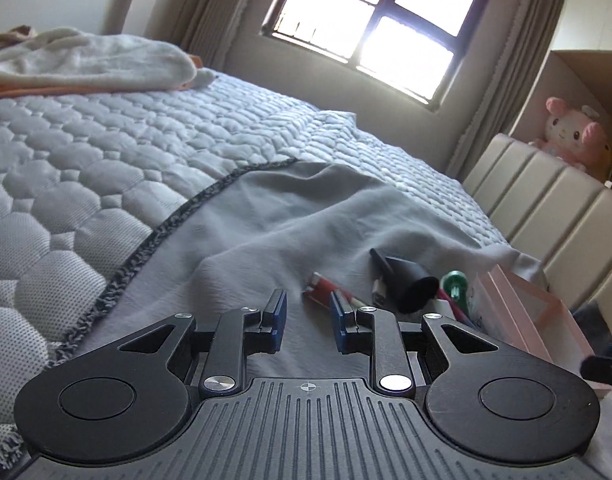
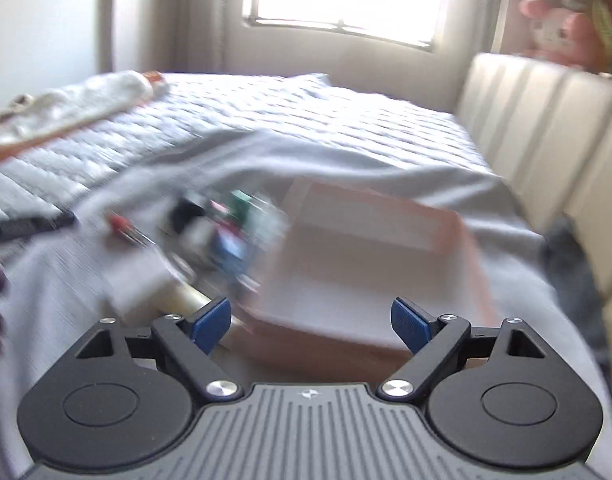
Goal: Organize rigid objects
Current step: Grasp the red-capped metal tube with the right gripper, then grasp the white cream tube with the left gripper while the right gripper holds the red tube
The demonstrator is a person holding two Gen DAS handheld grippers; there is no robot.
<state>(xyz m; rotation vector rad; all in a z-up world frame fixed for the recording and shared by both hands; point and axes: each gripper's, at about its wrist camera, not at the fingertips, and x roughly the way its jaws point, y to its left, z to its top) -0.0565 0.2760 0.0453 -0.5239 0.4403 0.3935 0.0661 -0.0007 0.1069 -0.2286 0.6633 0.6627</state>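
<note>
A pink box [image 2: 366, 256] sits open on a grey cloth [image 1: 274, 224] on the bed; it also shows at the right in the left wrist view [image 1: 534, 312]. Left of it lies a pile of small objects: a red item [image 1: 320, 288], a black cone-shaped nozzle [image 1: 410, 280], a green-handled tool [image 1: 456, 282]. In the blurred right wrist view the pile [image 2: 226, 236] is hard to make out. My left gripper [image 1: 308, 320] is open and empty just short of the red item. My right gripper [image 2: 311, 322] is wide open and empty at the box's near wall.
The quilted mattress [image 1: 106, 152] stretches left and back, with a folded blanket [image 1: 86, 60] at its far end. A padded headboard [image 1: 546, 208] bounds the right side, with a pink plush toy [image 1: 574, 132] behind it. A dark flat object [image 2: 30, 224] lies at far left.
</note>
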